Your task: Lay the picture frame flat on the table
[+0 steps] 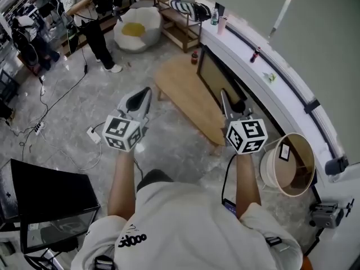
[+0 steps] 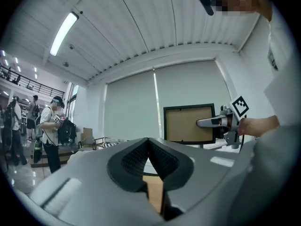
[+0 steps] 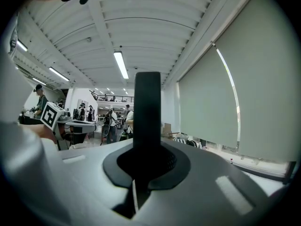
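- The right gripper (image 1: 225,97) has its jaws clamped on one side edge of the picture frame (image 1: 212,76).
- The frame stands upright at the far side of the wooden tabletop (image 1: 184,97).
- The left gripper (image 1: 145,94) hangs well apart from the frame, jaws together on nothing.
- With only that thin-edge pinch, the frame may pivot or slip while tipping, then slap down or slide off the tabletop.

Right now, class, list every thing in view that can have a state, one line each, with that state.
picture frame, upright, not yet laid flat
right hand-held gripper, shut on the picture frame's edge
left hand-held gripper, shut, nothing between its jaws
window blind, drawn down
ceiling light, lit
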{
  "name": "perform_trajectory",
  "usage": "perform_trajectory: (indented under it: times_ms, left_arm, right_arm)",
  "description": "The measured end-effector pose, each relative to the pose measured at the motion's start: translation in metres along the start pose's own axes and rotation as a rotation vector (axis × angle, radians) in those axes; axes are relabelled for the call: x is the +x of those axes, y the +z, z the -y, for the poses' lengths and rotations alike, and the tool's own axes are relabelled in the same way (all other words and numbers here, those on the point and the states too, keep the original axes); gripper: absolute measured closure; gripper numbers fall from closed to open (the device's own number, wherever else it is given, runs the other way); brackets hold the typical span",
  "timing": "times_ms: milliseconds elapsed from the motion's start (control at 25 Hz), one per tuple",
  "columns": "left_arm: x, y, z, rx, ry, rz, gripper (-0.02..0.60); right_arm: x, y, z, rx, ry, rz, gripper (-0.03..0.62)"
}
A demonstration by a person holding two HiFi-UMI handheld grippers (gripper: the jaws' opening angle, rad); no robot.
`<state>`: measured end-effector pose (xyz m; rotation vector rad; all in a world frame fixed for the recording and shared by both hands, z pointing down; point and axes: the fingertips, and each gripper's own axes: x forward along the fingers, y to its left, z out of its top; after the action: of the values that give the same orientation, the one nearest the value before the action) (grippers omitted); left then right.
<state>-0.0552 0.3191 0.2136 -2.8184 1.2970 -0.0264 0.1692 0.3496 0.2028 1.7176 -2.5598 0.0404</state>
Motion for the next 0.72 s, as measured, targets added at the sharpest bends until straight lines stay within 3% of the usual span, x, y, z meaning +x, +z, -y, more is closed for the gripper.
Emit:
perform_trajectory:
  times_ms: [320,560,720]
  left_arm:
    - [0.013,-0.013,-0.003,0.053,0.022,-0.066,0.571]
    - [0.035,-0.026,-0.036,0.005,0.023,-0.093,0.571]
    - [0.068,-0.035,-0.066,0.046,0.008,-0.088,0.571]
  right_arm:
    - [0.009,-0.007,0.010,0.021,0.002,-0.008,0.582]
    - [0.043,-0.017,0.020,0.027,-0.012,-0.026,0.582]
    - [0.081,-0.021,0.032,0.024,-0.020,-0.030,0.582]
